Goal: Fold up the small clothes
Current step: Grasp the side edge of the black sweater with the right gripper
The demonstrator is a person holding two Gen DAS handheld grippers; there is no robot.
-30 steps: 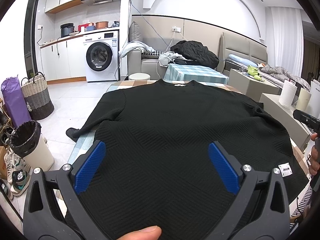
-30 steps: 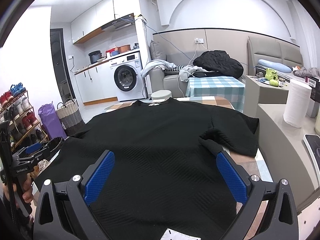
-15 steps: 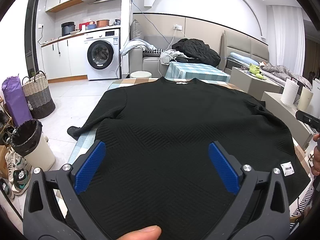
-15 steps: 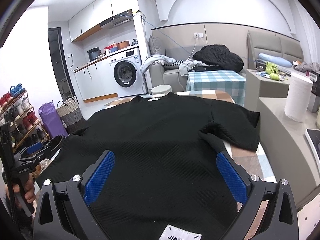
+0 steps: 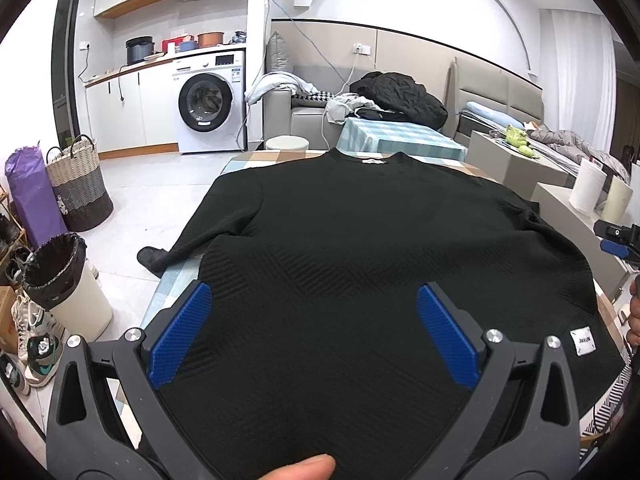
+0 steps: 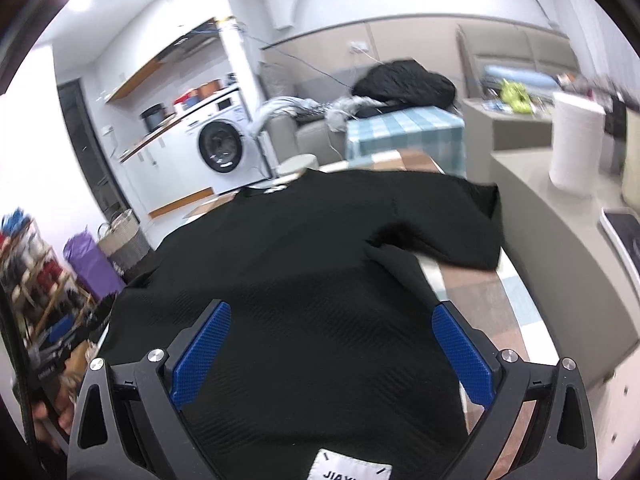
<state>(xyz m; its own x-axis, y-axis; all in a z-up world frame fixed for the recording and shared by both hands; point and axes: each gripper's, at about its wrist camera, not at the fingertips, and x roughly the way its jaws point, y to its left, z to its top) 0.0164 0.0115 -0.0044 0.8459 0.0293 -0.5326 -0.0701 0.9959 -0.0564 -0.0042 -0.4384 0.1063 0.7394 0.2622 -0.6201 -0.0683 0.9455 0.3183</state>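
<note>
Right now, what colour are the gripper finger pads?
Blue, textured pads on black frames, sharpest in the left wrist view.

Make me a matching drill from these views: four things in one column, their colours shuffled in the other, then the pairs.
1. sweater
2. bag
3. washer
4. claw pads

a. white
b. blue
c. black
d. purple

Pairs: 1-c, 2-d, 3-a, 4-b
</note>
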